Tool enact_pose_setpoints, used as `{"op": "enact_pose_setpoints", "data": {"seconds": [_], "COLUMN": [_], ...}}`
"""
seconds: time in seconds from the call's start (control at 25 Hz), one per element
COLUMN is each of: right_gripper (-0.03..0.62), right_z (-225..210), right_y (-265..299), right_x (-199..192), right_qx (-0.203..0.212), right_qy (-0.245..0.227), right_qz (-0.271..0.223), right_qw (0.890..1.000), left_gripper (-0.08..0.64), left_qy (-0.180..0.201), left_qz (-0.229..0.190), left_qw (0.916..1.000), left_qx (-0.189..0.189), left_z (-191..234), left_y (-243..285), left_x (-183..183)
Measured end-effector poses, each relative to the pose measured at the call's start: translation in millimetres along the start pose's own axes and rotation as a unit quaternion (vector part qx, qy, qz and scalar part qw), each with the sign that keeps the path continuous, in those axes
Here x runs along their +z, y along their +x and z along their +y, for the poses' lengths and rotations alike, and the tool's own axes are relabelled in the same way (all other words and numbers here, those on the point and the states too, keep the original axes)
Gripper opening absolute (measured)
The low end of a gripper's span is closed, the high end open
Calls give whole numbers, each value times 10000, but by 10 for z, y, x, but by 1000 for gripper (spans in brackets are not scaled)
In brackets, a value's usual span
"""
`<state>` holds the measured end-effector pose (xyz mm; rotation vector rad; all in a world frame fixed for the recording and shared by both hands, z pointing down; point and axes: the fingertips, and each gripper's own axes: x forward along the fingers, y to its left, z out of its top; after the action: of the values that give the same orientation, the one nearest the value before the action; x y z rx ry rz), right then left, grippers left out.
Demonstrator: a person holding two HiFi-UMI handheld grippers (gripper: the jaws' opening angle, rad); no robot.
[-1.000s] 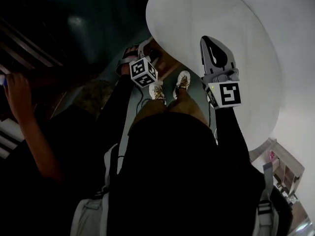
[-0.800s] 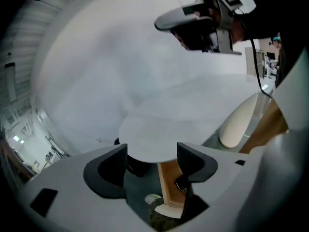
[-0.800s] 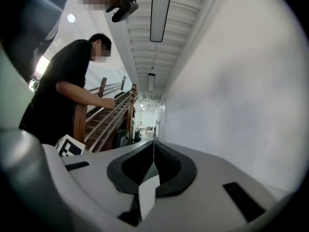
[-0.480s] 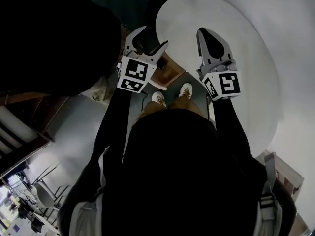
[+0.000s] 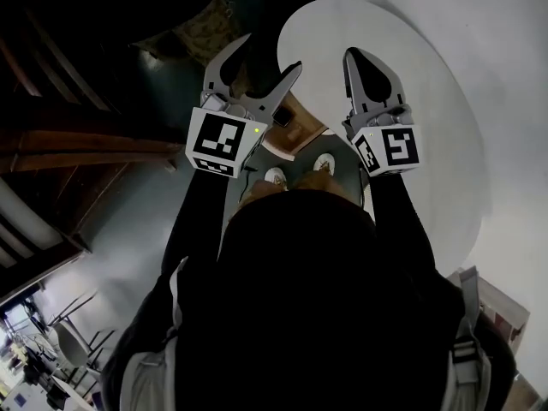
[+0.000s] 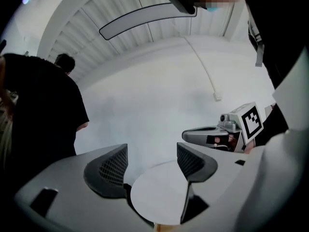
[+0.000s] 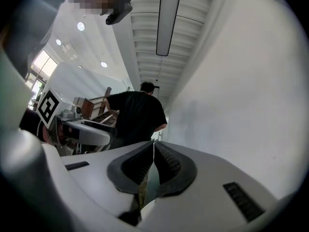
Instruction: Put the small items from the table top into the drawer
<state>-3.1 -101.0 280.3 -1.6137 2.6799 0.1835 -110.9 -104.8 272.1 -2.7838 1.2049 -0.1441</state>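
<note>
A round white table top fills the upper right of the head view, and no small items show on it. My left gripper is held open over the table's left edge with nothing between its jaws. My right gripper is shut and empty above the table top. In the left gripper view the open jaws frame the white round top, with the right gripper off to the right. The right gripper view shows its own jaws pressed together. A brown wooden piece lies under the table edge; whether it is the drawer I cannot tell.
A person in black stands by a white wall, also seen as a dark figure. Wooden furniture stands behind the left gripper. My shoes are on a grey floor; dark wooden slats run at the left.
The left gripper has risen and come forward beside the right one, jaws spread. The head view has swung, and the bare arm at the left is out of view. The right gripper hardly moved.
</note>
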Motion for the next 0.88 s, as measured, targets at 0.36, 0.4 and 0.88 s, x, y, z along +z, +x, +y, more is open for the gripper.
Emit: {"op": "enact_pose_setpoints", "data": {"seconds": [0.36, 0.4, 0.88], "right_gripper": [28, 28, 26], "right_z": [123, 135, 332], "right_y": [-88, -82, -48], "right_x": [3, 2, -21], "right_qx": [-69, -67, 131], "right_qy": [-16, -16, -247], "right_qz": [21, 24, 192], "right_qw": [10000, 10000, 9994], "left_gripper": [14, 14, 14], "left_qy": [258, 278, 337], "left_qz": [-89, -115, -125], "left_qw": [9989, 9987, 9983], "left_qx": [391, 422, 467], "left_z": [64, 79, 170], "left_y": [-113, -122, -157], "left_x": [99, 113, 44]}}
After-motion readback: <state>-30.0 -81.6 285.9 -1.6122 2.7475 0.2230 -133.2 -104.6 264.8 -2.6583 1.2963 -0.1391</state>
